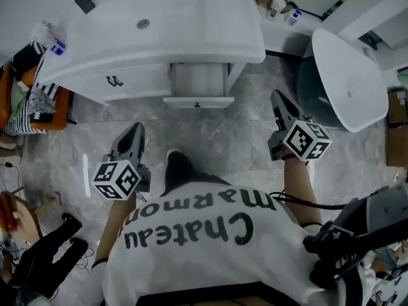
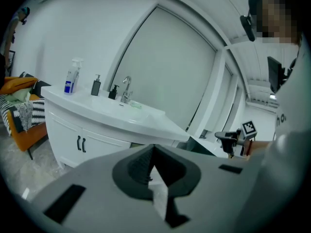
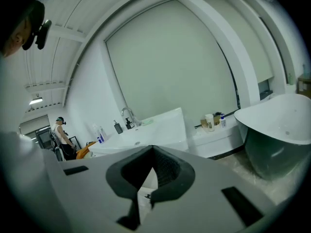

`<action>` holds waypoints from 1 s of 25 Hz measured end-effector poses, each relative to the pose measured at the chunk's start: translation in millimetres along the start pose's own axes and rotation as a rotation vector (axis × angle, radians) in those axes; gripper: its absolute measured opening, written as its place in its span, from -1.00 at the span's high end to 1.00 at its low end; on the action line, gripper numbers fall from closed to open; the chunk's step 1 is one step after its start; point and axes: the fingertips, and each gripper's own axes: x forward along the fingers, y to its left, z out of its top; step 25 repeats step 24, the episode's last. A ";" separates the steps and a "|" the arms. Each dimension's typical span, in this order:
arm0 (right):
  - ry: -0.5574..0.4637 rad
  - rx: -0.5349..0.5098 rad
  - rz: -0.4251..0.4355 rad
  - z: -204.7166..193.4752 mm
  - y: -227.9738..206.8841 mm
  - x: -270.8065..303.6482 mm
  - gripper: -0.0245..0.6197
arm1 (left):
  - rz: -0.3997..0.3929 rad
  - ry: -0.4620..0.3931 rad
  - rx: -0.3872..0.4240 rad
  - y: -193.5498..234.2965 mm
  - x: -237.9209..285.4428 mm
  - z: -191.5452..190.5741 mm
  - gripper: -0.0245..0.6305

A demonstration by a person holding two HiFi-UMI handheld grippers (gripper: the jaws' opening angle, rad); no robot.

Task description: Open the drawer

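Observation:
A white vanity (image 1: 191, 30) with a sink stands ahead of me. Under its right part a drawer (image 1: 197, 101) with a small dark knob is pulled out, and its pale inside (image 1: 197, 78) shows. My left gripper (image 1: 135, 129) hangs over the floor, below and left of the drawer, jaws shut and empty. My right gripper (image 1: 278, 96) is to the drawer's right, well apart from it, jaws also shut and empty. In the left gripper view the shut jaws (image 2: 153, 149) point at the vanity (image 2: 102, 113). In the right gripper view the shut jaws (image 3: 153, 150) cover most of the drawer front (image 3: 145, 194).
A white bathtub (image 1: 347, 81) stands at the right. An orange chair (image 1: 32, 101) piled with clothes is left of the vanity. Cabinet doors with black handles (image 1: 115, 80) are left of the drawer. Bottles (image 1: 54, 43) stand on the counter. Another person (image 3: 60, 130) stands far off.

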 end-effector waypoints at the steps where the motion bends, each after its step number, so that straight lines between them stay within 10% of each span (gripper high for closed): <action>1: 0.001 -0.002 -0.006 -0.7 -4.0 -5.6 0.90 | 0.005 -0.005 0.001 -3.6 -3.4 -0.5 0.91; 25: -0.005 -0.125 -0.003 -11.8 7.7 -44.8 0.90 | 0.047 -0.041 -0.027 -17.8 -44.9 -22.3 0.91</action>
